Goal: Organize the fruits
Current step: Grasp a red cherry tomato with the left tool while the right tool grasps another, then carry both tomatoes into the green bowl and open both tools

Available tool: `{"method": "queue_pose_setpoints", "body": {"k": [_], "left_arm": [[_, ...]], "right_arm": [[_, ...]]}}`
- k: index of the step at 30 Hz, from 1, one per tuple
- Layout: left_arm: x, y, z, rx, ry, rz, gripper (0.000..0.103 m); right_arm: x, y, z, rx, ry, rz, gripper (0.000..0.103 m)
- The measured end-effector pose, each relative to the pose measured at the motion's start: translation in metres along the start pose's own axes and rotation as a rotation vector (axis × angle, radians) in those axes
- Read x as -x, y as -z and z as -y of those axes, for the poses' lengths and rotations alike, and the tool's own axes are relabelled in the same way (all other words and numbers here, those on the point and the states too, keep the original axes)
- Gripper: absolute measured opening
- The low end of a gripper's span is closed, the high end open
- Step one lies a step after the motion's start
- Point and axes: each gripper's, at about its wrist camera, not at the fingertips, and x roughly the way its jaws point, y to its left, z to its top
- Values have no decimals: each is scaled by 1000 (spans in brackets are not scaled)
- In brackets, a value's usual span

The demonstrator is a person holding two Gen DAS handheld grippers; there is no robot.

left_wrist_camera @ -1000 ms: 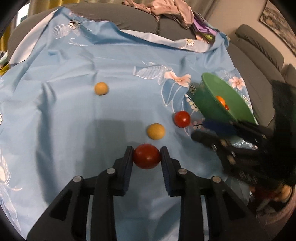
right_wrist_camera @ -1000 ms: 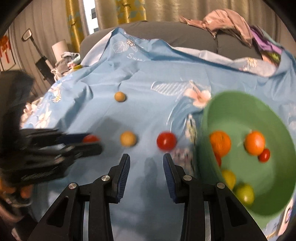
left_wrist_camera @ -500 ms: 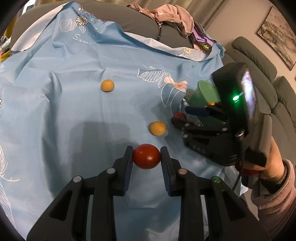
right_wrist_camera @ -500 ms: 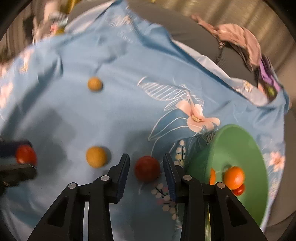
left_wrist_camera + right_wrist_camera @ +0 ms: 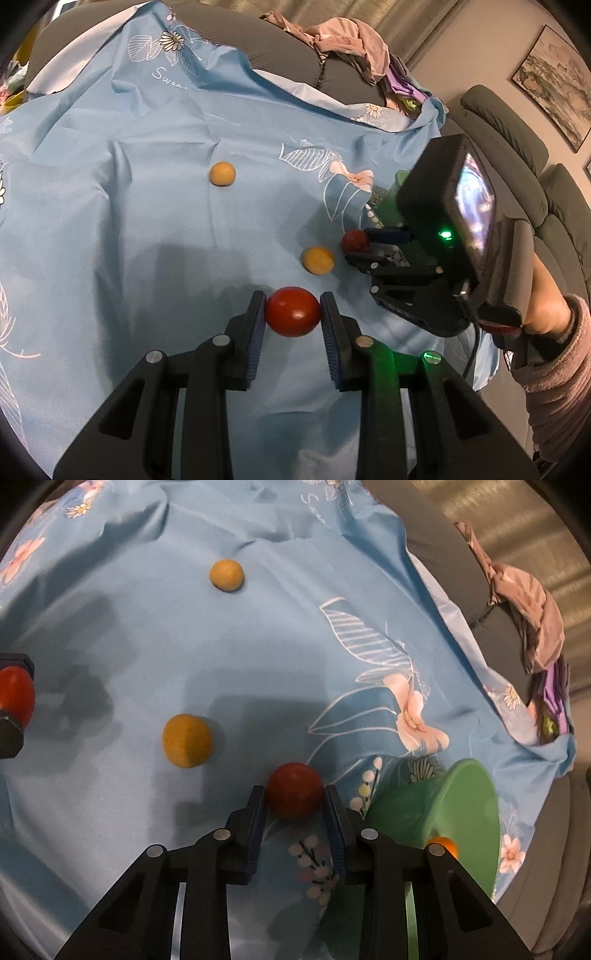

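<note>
My left gripper [image 5: 293, 311] is shut on a dark red fruit [image 5: 292, 311] and holds it just above the blue cloth. My right gripper [image 5: 293, 794] is open, its fingers down on either side of a second red fruit [image 5: 294, 789] that lies on the cloth; that fruit also shows in the left wrist view [image 5: 355, 240]. Two yellow fruits lie on the cloth, one near [image 5: 187, 740] and one far [image 5: 226, 575]. The green bowl [image 5: 469, 812] lies tilted right of the right gripper, an orange fruit [image 5: 445, 845] showing inside.
The flowered blue cloth [image 5: 110, 206] covers a grey sofa. A heap of clothes [image 5: 351, 40] lies on the sofa back. In the left wrist view the right gripper body [image 5: 443, 236] and the hand behind it hide most of the bowl.
The right gripper has moved down and forward until its fingers straddle the red fruit on the cloth. The left gripper has kept its red fruit and lifted slightly.
</note>
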Motion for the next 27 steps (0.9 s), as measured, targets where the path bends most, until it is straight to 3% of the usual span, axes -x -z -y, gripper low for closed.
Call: {"method": "queue_pose_setpoints", "body": {"k": [4, 11, 18, 27], "left_arm": [[3, 0, -1, 4, -4, 2, 29], [6, 2, 6, -12, -22, -2, 29], [14, 8, 16, -30, -47, -13, 29], [29, 13, 35, -61, -90, -6, 29]], "right_arm": [[13, 1, 0, -44, -25, 62, 30], [58, 19, -8, -142, -171, 202, 30], [75, 37, -9, -223, -260, 277, 30], [96, 60, -6, -286, -312, 342, 30]]}}
